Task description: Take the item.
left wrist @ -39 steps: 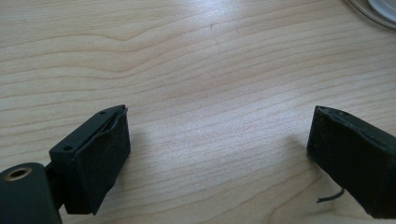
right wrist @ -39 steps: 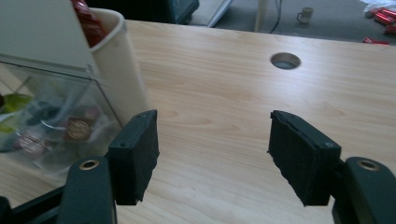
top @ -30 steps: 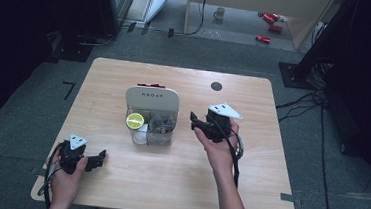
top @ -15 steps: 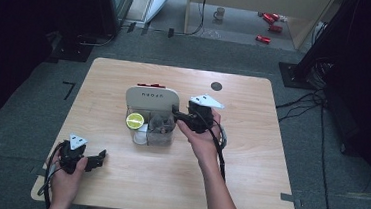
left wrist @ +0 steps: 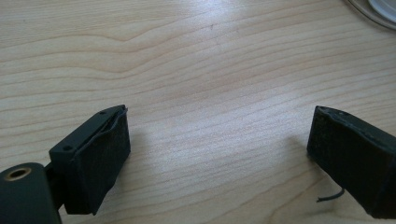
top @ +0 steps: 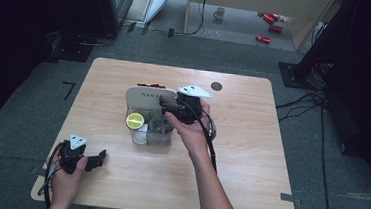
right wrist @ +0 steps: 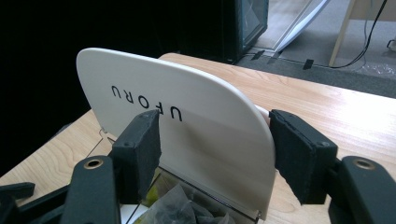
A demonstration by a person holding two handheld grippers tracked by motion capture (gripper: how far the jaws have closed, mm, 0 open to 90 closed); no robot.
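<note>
Wooden desk [top: 249,154]: clear box [top: 154,129] with raised white lid [top: 146,96], yellow-green round item [top: 134,121] at its left. Right gripper [top: 169,107] at the lid; left gripper [top: 98,158] rested near front-left corner.

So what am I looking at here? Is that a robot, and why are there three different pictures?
No robot: a person sits at a wooden table and holds a hand tool with two jaws in each hand. One picture comes from a camera above the table. The other two come from small cameras riding on the tools, looking along their black jaws.

The left gripper rests near the table's front edge, jaws wide apart over bare wood, holding nothing. The right gripper is at a small clear box in the middle of the table. Its white lid, printed UFORU, stands open and upright, and the jaws sit open on either side of it without pinching it. A round yellow-green thing sits at the box's left.
</note>
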